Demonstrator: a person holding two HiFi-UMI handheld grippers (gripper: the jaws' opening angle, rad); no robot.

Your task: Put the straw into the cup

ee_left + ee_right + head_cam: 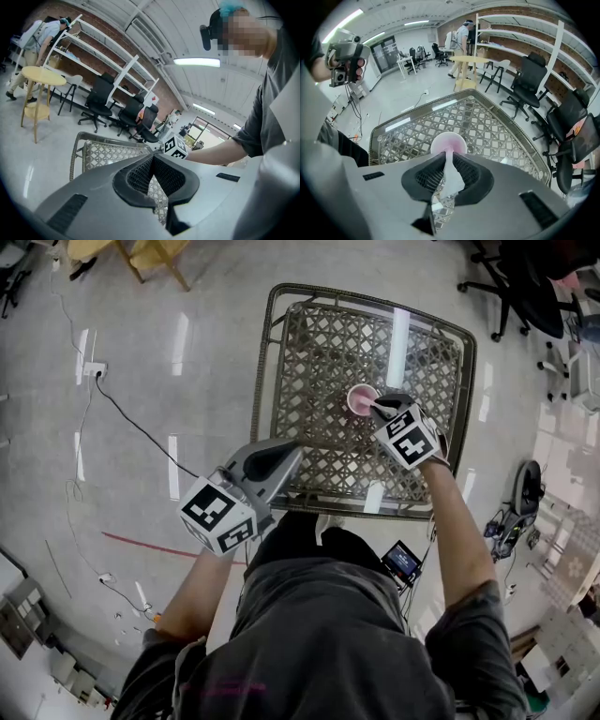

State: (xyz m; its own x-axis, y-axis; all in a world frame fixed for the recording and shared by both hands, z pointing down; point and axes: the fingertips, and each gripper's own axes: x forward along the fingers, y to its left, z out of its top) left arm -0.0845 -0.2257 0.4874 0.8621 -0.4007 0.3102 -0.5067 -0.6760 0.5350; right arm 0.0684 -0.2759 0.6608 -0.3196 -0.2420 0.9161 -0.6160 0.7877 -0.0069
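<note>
A pink cup (362, 399) stands upright on the wicker-pattern table (319, 352), toward its right side. My right gripper (386, 412) sits just beside the cup, shut on a white paper-wrapped straw (377, 408). In the right gripper view the straw (450, 174) runs between the jaws and its far end reaches the rim of the cup (448, 142). My left gripper (284, 454) hovers over the table's near left corner, shut with nothing in it. In the left gripper view its jaws meet over the table (101, 152), and the right gripper's marker cube (176, 147) shows beyond.
Black office chairs (520, 282) stand off the far right of the table, and a wooden stool (141, 257) stands at far left. A cable (141, 427) runs over the floor on the left. A small screen device (401, 562) lies below the table's near edge.
</note>
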